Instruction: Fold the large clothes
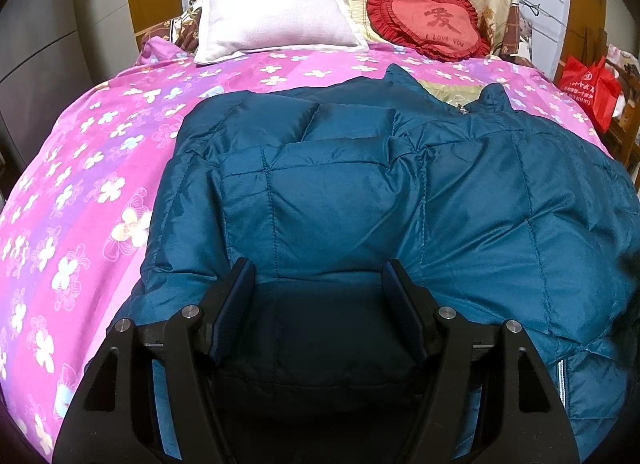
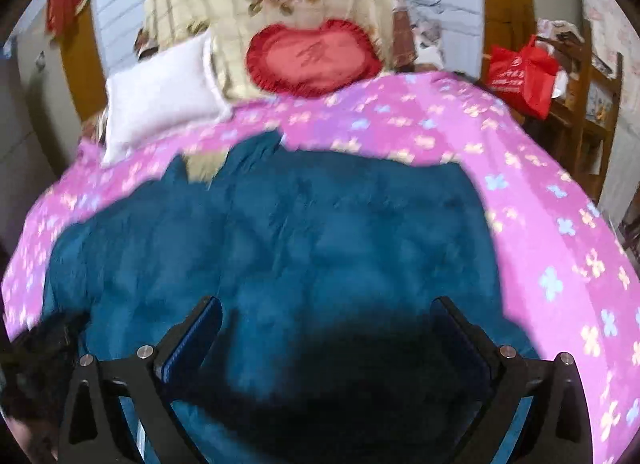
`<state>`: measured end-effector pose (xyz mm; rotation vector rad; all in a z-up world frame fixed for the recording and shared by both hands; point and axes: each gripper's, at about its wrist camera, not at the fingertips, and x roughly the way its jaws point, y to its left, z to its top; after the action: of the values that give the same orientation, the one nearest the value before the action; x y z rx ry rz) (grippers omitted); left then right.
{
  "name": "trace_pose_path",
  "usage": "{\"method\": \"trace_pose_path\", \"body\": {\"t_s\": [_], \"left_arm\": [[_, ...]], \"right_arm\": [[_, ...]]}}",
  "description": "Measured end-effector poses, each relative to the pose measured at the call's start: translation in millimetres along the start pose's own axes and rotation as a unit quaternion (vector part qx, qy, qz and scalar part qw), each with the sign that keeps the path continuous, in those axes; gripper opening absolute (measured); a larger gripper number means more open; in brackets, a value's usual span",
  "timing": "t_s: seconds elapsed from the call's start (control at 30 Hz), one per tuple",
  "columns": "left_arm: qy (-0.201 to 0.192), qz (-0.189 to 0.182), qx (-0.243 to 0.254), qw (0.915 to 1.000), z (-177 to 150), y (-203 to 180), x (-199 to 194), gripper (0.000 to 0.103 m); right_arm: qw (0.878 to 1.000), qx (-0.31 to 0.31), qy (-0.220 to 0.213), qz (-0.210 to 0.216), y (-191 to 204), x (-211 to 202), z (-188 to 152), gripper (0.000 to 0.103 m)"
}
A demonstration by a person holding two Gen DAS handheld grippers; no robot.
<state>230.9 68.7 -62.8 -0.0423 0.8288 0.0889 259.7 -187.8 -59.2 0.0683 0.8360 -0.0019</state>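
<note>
The teal quilted jacket [image 1: 360, 192] looks puffy, soft and probably slippery, best pinched at its hem, with both the left claw [image 1: 318, 284] and right claw [image 2: 326, 328] gaping empty above it.

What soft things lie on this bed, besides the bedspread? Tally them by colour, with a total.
Teal: 1, the quilted jacket
White: 1, the rectangular pillow
Red: 1, the heart-shaped cushion
Total: 3, all resting on the pink flowered bedspread
</note>
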Motion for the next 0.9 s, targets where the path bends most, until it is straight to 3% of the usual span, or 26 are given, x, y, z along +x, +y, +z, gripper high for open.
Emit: {"method": "trace_pose_path", "body": {"t_s": [0.9], "left_arm": [[0.000, -0.001, 0.000, 1.0000, -0.1, 1.0, 1.8, 0.068]], "right_arm": [[1.000, 0.006, -0.011, 0.006, -2.6, 7.7, -9.4, 0.103]]}}
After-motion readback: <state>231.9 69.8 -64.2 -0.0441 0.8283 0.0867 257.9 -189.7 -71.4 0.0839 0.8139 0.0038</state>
